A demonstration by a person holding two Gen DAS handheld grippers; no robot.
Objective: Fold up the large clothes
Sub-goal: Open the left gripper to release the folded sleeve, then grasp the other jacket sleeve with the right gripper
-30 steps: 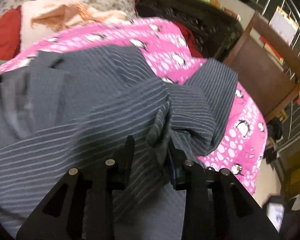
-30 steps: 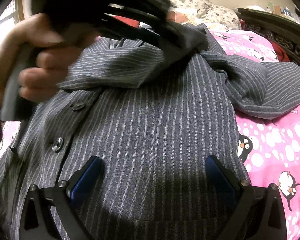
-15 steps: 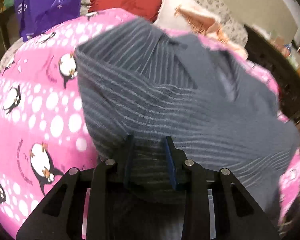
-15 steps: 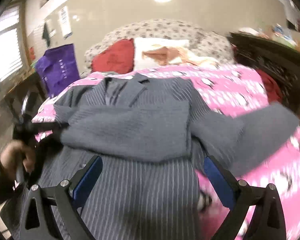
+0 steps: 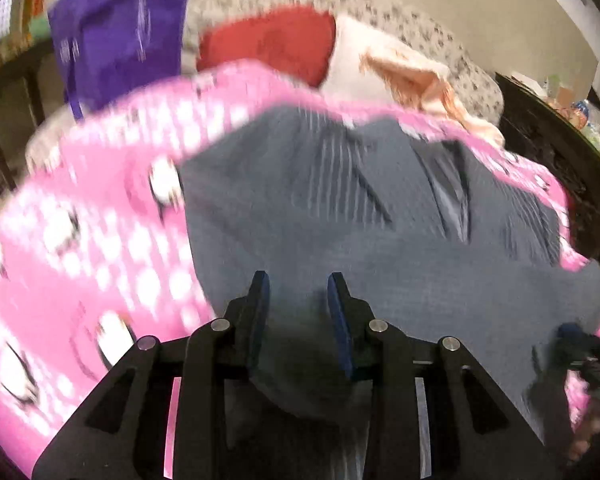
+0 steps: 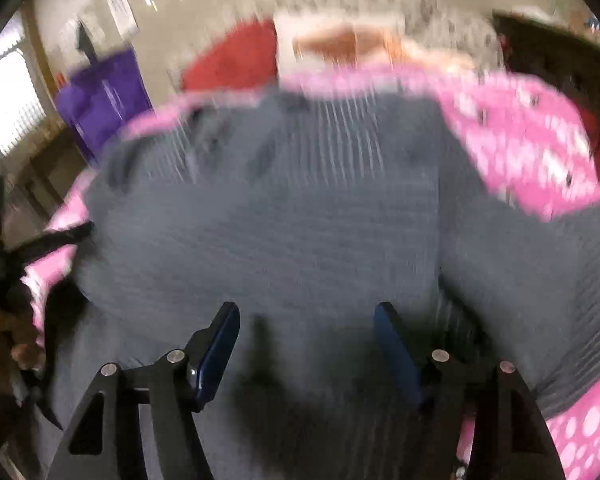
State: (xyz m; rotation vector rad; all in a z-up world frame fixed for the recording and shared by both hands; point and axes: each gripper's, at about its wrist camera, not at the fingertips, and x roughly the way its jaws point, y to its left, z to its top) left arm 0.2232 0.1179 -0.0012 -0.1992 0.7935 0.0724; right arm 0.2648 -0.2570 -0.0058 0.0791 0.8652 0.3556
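Note:
A grey striped shirt [image 5: 380, 220] lies spread on a pink penguin blanket [image 5: 80, 240], with a sleeve folded across its body. My left gripper [image 5: 298, 280] hangs over the shirt's near left edge. Its jaws stand narrow, with dark grey sleeve cloth bunched between them. My right gripper [image 6: 306, 310] hovers over the shirt [image 6: 300, 200] near its lower middle. Its jaws are closing, and the cloth lies under them, not pinched. The picture is blurred. A hand [image 6: 4, 344] with the left gripper shows at the left edge of the right wrist view.
A purple bag [image 5: 120, 36] hangs beyond the bed's left corner. A red pillow [image 5: 268, 44] and a white and orange pillow [image 5: 380, 64] lie at the head. Dark wooden furniture [image 5: 560, 152] borders the right side. The blanket [image 6: 520, 128] shows right of the shirt.
My left gripper carried the sleeve across the shirt to its left edge and turned. My right gripper drew back and up, and its jaws have narrowed.

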